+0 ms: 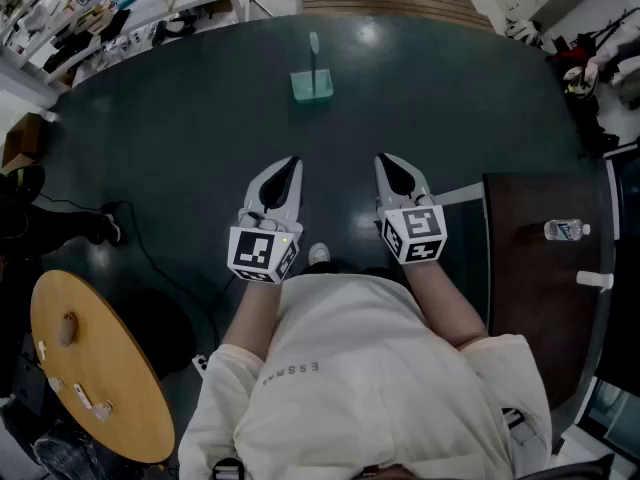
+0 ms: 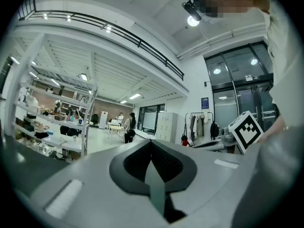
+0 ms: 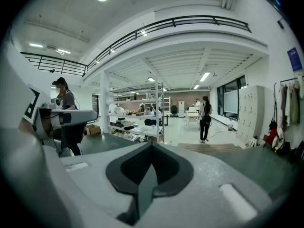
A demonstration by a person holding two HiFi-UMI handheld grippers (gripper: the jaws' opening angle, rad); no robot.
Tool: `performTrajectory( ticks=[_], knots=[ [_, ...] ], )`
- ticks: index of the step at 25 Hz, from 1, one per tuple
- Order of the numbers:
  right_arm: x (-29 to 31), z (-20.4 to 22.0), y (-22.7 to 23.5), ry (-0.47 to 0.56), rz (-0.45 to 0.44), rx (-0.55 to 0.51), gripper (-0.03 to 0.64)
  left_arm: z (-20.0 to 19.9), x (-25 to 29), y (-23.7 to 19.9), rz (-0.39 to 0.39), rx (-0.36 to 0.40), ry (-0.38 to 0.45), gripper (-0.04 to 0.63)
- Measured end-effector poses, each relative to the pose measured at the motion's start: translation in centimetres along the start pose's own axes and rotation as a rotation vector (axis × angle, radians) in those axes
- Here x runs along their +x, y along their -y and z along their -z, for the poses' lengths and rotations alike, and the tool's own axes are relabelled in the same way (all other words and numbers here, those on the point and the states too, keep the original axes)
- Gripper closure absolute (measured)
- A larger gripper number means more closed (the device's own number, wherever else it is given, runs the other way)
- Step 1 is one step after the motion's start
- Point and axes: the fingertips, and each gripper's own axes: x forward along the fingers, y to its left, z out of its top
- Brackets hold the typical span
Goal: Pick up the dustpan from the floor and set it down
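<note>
The dustpan (image 1: 312, 84) is teal green with an upright handle. It stands on the dark floor some way ahead of me, in the head view only. My left gripper (image 1: 291, 164) and right gripper (image 1: 387, 161) are held side by side at waist height, well short of the dustpan. Both point forward. In the left gripper view the jaws of the left gripper (image 2: 152, 145) meet with nothing between them. The right gripper (image 3: 152, 147) looks the same in its own view. Neither gripper view shows the dustpan.
A round wooden table (image 1: 92, 370) stands at my lower left. A dark brown table (image 1: 528, 298) with a water bottle (image 1: 566, 230) is on my right. A wooden platform (image 1: 392, 2) lies beyond the dustpan. Shelving (image 3: 137, 109) and a standing person (image 3: 205, 118) are far ahead.
</note>
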Motion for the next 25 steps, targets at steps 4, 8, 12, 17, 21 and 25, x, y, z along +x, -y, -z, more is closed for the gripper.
performTrajectory(
  ticks=[4, 8, 12, 17, 21, 25],
  knots=[
    [0.1, -0.2, -0.5, -0.001, 0.003, -0.008, 0.624, -0.2, -0.2, -0.4, 0.004, 0.002, -0.002, 0.591],
    [0.0, -0.3, -0.5, -0.003, 0.009, -0.011, 0.624, -0.2, -0.2, -0.7, 0.006, 0.003, -0.002, 0.591],
    [0.0, -0.2, -0.4, -0.003, 0.014, 0.003, 0.624, -0.5, -0.2, -0.6, 0.017, 0.005, 0.012, 0.591],
    [0.6, -0.3, -0.2, 0.005, 0.036, 0.026, 0.624, -0.4, -0.2, -1.2, 0.018, 0.012, 0.012, 0.591],
    [1.4, -0.1, -0.4, -0.009, 0.046, 0.027, 0.624, 0.0, -0.7, -2.5, -0.002, 0.000, 0.002, 0.591],
    [2.9, -0.1, -0.7, -0.025, 0.043, 0.036, 0.624, -0.1, -0.2, -4.2, -0.015, -0.009, 0.003, 0.591]
  ],
)
